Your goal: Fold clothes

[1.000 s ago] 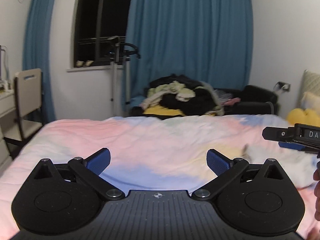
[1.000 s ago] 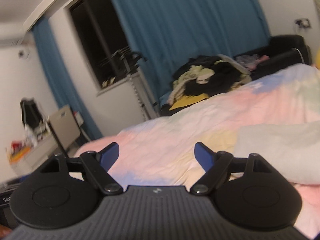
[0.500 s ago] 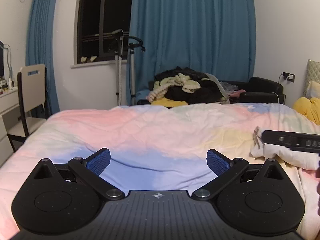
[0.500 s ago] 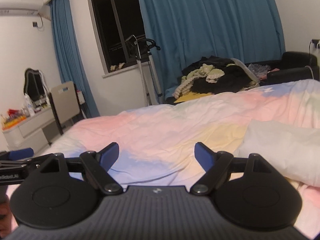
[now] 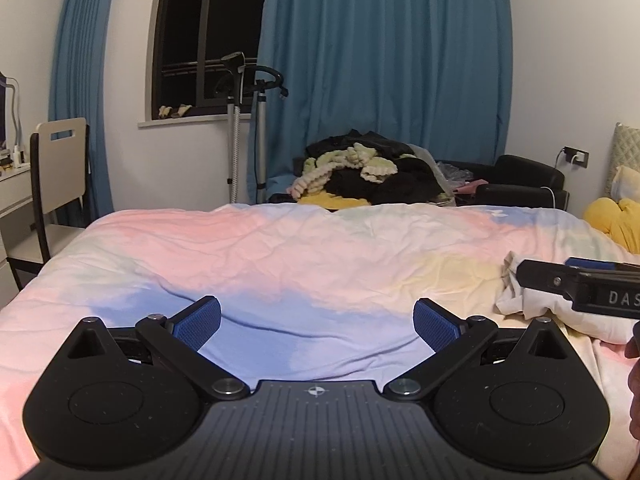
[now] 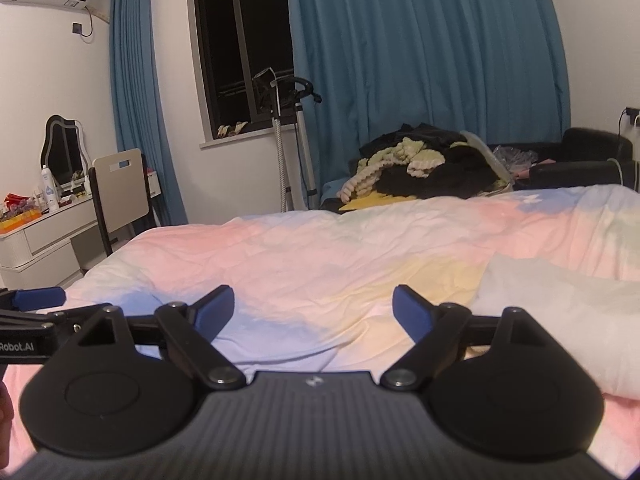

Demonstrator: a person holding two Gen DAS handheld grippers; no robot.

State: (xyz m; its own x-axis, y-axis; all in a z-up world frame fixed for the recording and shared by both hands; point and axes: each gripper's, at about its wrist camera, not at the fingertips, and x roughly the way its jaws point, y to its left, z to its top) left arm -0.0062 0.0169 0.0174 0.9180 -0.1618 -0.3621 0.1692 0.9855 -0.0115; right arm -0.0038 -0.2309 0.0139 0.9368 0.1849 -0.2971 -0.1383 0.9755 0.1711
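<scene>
Cream garment (image 6: pixel 560 320): crumpled on the pastel duvet (image 6: pixel 320 256), lying right of both tools. Right gripper (image 6: pixel 313 306), fingers apart and empty, is just beside it and nearer. Left gripper (image 5: pixel 317 320), fingers apart and empty, sits farther left.

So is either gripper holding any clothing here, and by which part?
No. The left gripper and right gripper are both open and empty above the bed; the white garment lies ungripped.
</scene>
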